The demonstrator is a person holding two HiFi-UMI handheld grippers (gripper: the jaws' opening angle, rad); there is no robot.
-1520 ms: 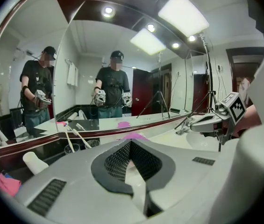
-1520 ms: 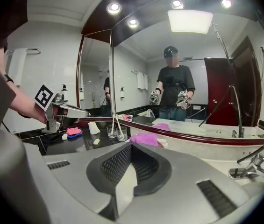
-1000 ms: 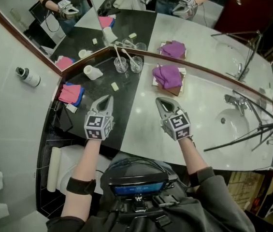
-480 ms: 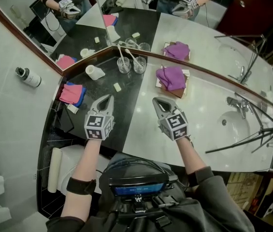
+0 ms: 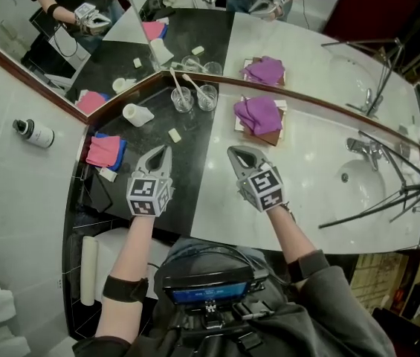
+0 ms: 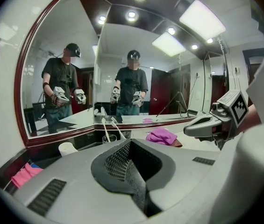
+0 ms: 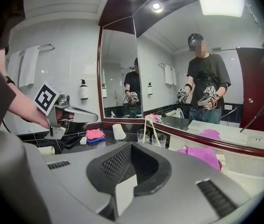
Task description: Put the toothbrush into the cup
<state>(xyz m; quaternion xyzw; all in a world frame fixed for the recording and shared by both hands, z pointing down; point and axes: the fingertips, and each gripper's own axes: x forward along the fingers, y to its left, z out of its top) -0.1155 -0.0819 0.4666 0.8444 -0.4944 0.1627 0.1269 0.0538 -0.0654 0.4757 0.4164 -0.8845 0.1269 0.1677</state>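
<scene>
The left gripper is shut, its jaws together with nothing between them, and it hangs over the black part of the counter. The right gripper is just beside it over the white part. Its jaws are closed too, and it holds nothing. Both point toward the back corner, where the two panes of the mirror meet.

Two glass cups stand side by side in that corner, close against the mirror. They are the left cup and the right cup, well apart from both grippers. A toothbrush rises head-up from the left cup. A second brush leans out of the right cup toward the left. Each seems to stand in its own cup, though the glass makes the handles' feet hard to follow.

A white cup sits left of the glass cups on the black stone, with a small pale block between it and the grippers. Further left, a pink cloth lies on a blue one at the counter's edge. To the right of the cups, a purple cloth is heaped on a brown box.

The tap and basin are far to the right. A bottle is fixed on the left wall. A paper roll lies below the counter's left end.
</scene>
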